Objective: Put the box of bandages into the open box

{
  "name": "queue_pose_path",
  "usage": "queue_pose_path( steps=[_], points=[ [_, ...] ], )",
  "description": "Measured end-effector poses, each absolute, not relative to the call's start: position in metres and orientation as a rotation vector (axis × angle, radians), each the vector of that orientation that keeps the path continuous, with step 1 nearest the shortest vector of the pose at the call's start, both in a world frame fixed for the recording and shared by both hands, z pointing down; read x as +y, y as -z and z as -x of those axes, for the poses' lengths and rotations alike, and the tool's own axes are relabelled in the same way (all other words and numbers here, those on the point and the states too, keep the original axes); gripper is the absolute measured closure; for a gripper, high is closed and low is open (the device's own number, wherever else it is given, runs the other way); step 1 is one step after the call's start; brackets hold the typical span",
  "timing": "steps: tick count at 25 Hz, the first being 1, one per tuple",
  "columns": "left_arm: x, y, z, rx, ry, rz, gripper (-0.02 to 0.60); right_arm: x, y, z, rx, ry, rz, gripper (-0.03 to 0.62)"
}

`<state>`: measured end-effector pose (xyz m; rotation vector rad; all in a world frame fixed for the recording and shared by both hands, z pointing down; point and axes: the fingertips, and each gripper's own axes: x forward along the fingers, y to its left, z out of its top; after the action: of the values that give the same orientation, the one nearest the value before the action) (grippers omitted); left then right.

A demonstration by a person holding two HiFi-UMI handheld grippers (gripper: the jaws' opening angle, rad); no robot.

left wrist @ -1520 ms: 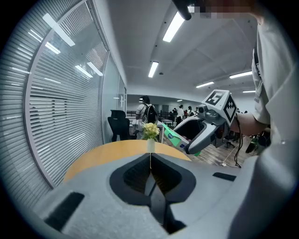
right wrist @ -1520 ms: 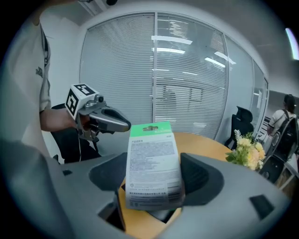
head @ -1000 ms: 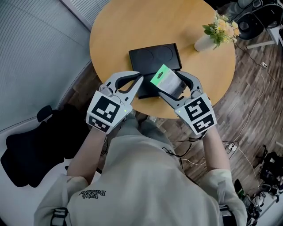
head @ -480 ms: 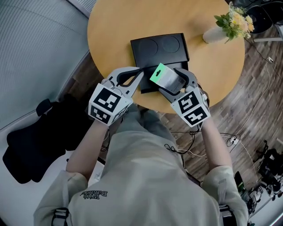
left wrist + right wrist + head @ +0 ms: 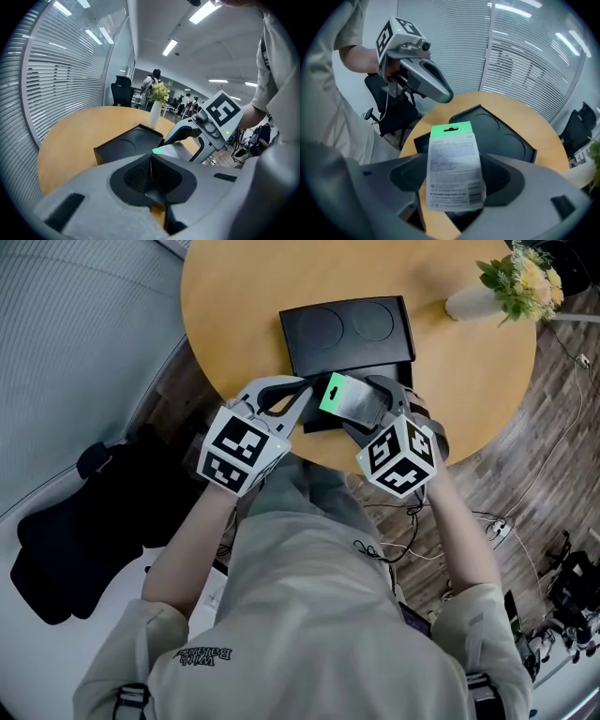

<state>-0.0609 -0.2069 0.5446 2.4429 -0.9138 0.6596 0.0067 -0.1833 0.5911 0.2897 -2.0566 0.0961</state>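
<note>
The bandage box (image 5: 343,397), white with a green top, is tilted and clamped in my right gripper (image 5: 354,401); its printed back (image 5: 454,171) fills the right gripper view. It hangs over the near part of the open black box (image 5: 347,332), whose panel with two round recesses (image 5: 497,133) lies on the table. My left gripper (image 5: 300,388) is shut with nothing in it, just left of the bandage box, at the black box's near left corner. In the left gripper view the black box (image 5: 126,143) and the right gripper (image 5: 211,129) show ahead.
The round wooden table (image 5: 234,296) carries a white vase of flowers (image 5: 506,282) at its far right. The person's lap is against the near table edge. A black chair (image 5: 66,531) is at the left; cables (image 5: 525,493) run over the wood floor at the right.
The right gripper has turned and moved slightly left, carrying the bandage box further over the black box's near part. The left gripper stays shut beside it.
</note>
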Motion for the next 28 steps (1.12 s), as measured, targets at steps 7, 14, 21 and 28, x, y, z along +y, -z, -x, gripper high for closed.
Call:
queue_pose_path(
  steps=[7, 14, 21, 28],
  points=[
    [-0.206, -0.567, 0.056, -0.892, -0.677, -2.402, 0.558, -0.184, -0.619, -0.01, -2.034, -0.134, -0.223, 0.272],
    [-0.206, -0.582, 0.053, -0.878, -0.688, -2.36, 0.558, -0.186, -0.644, -0.007, -1.999, -0.132, -0.154, 0.272],
    [-0.204, -0.592, 0.047, -0.858, -0.701, -2.339, 0.558, -0.182, -0.664, -0.004, -1.966, -0.147, -0.04, 0.272],
    [-0.201, -0.597, 0.049, -0.856, -0.713, -2.338, 0.558, -0.182, -0.68, 0.0, -1.969, -0.236, -0.026, 0.271]
  ],
)
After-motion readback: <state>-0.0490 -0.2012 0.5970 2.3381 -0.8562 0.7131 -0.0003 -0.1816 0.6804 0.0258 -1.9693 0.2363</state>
